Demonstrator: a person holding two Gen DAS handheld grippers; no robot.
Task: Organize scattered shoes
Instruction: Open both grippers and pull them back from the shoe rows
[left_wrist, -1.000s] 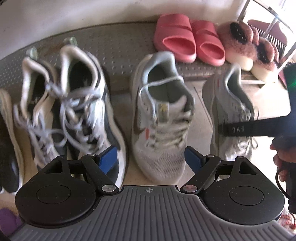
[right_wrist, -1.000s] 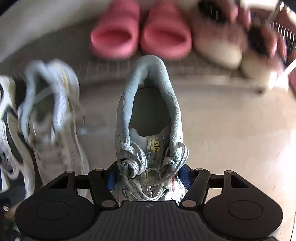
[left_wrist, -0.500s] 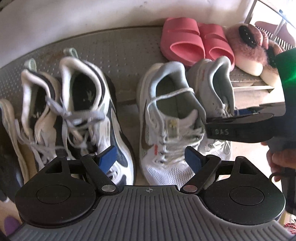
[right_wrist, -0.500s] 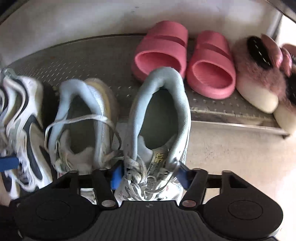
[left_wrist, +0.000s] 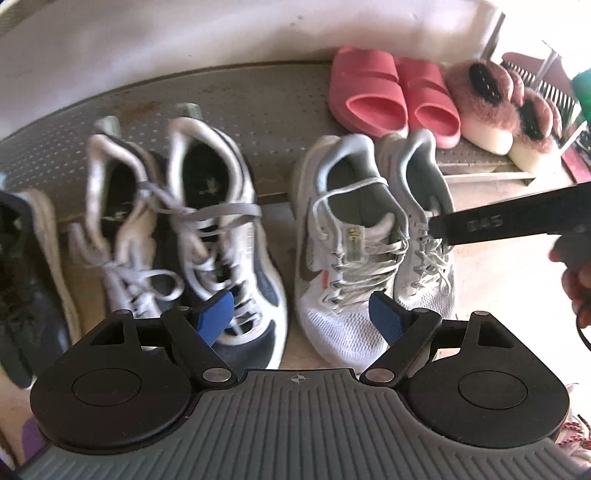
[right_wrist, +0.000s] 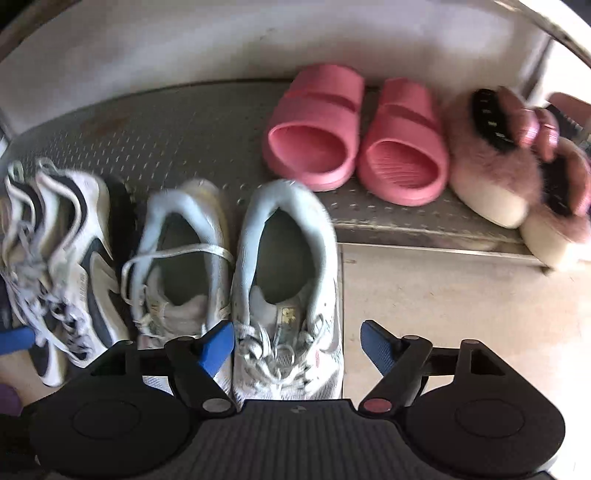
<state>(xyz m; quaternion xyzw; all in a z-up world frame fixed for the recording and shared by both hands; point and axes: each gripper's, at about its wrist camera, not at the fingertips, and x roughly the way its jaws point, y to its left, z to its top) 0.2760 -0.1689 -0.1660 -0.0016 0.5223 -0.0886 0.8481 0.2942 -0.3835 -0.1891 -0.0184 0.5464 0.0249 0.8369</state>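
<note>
Right wrist view: my right gripper (right_wrist: 297, 345) has just been opening, jaws spread around the pale grey mesh sneaker (right_wrist: 286, 295) without pressing; left gripper (left_wrist: 299, 317) gapes empty.

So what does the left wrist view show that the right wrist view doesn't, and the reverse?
Only the left wrist view shows the dark shoe at far left, the right claw's black finger over the grey sneakers, and a hand. Only the right wrist view shows the open right claw straddling the right grey sneaker, pads clear. Both show the pink slides, fluffy slippers and white-navy sneakers.
</note>
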